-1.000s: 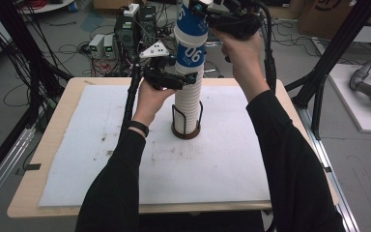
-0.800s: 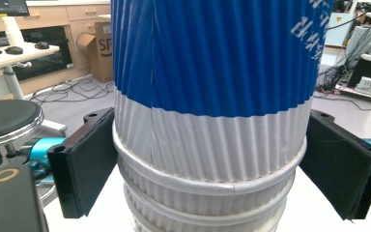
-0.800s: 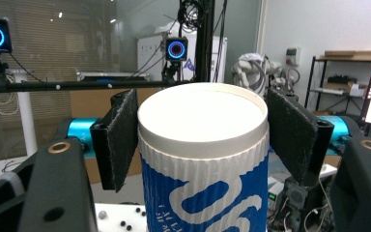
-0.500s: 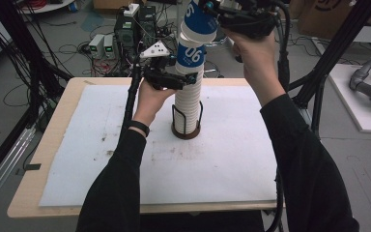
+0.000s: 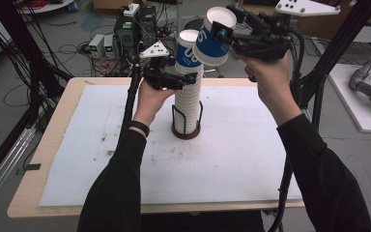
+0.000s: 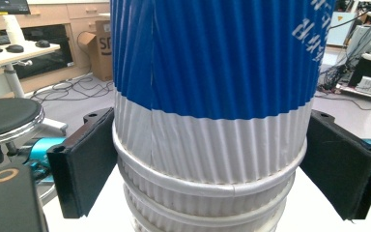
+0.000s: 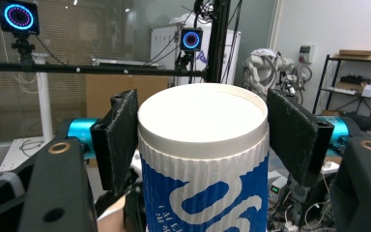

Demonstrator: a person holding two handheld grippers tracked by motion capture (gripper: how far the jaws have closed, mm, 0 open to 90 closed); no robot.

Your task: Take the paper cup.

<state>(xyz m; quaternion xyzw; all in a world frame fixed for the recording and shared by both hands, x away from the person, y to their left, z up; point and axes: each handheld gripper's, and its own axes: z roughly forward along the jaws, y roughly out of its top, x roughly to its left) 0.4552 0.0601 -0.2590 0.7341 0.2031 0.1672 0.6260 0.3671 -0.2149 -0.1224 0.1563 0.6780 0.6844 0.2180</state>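
- The right gripper (image 5: 224, 34) is clamped on a single cup (image 5: 214, 35) just below its rim, lifted up and to the right of the stack (image 5: 188, 92), so the cup is held tilted in the air.
- If that pinch is squeezed harder, the thin paper wall could get crushed; if it's loosened, the cup can slip out, since the taper narrows downward.
- The left gripper (image 6: 212, 159) has its jaws set around the stack near the top; in its own view the pads (image 6: 84, 159) look touching or nearly so, steadying it.
- If that hold is let go carelessly, the tall stack could be tipped in its wire holder (image 5: 186, 126).
- The freed cup could be knocked against the stack's top cup (image 5: 188, 48), which is close by.
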